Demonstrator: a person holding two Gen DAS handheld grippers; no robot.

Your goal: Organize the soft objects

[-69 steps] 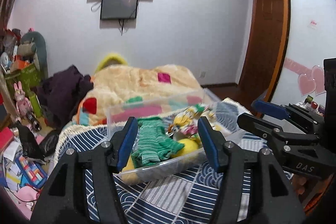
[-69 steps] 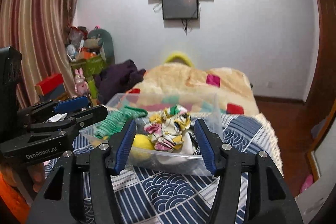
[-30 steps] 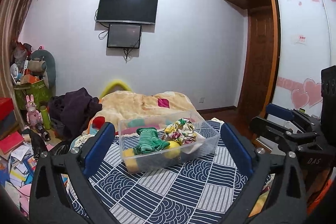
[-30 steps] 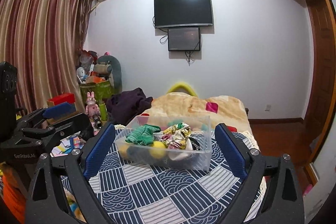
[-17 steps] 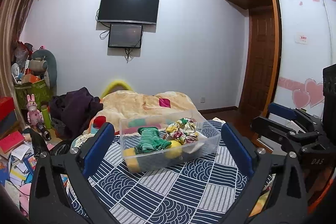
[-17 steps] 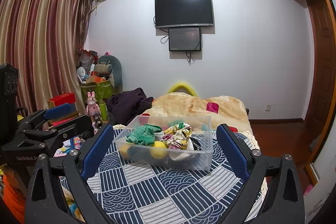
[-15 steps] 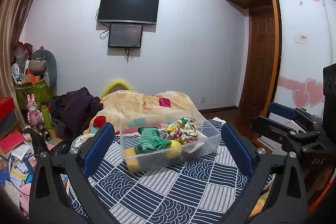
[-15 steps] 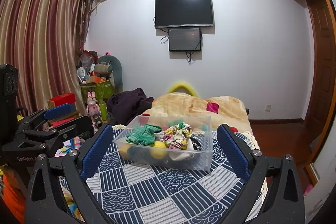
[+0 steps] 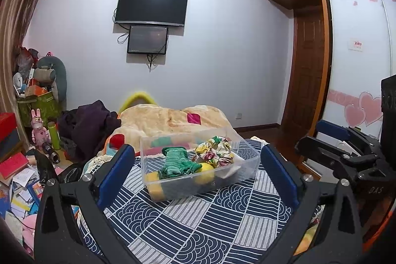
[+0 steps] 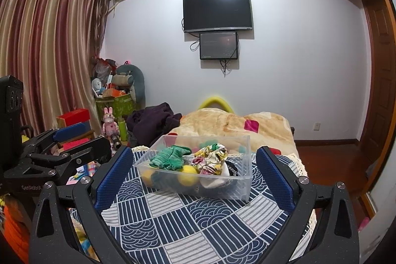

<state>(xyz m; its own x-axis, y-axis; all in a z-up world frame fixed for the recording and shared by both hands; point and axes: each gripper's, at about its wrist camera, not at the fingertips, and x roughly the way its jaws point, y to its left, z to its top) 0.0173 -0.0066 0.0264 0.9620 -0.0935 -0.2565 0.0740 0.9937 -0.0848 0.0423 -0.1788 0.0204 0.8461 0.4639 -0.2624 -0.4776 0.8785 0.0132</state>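
A clear plastic bin (image 9: 247, 165) (image 10: 241, 189) stands on the blue and white patterned bed cover (image 9: 198, 222) (image 10: 198, 222). In it lie a green knitted piece (image 9: 177, 162) (image 10: 170, 156), a floral cloth (image 9: 217, 150) (image 10: 210, 160) and yellow balls (image 9: 205, 171) (image 10: 188, 178). My left gripper (image 9: 198, 175) is wide open and empty, held back from the bin. My right gripper (image 10: 194, 173) is wide open and empty, also back from the bin. Each gripper shows at the edge of the other's view.
A beige blanket (image 9: 173, 118) (image 10: 235, 125) and dark purple clothes (image 9: 91, 123) (image 10: 153, 123) lie behind the bin. Toys, boxes and papers (image 9: 22, 165) clutter the floor on the left. A wooden door and wardrobe (image 9: 307, 81) stand on the right.
Both grippers have pulled back and up from the bin and opened wide since 2.3 s ago. In the last half second nothing has visibly moved.
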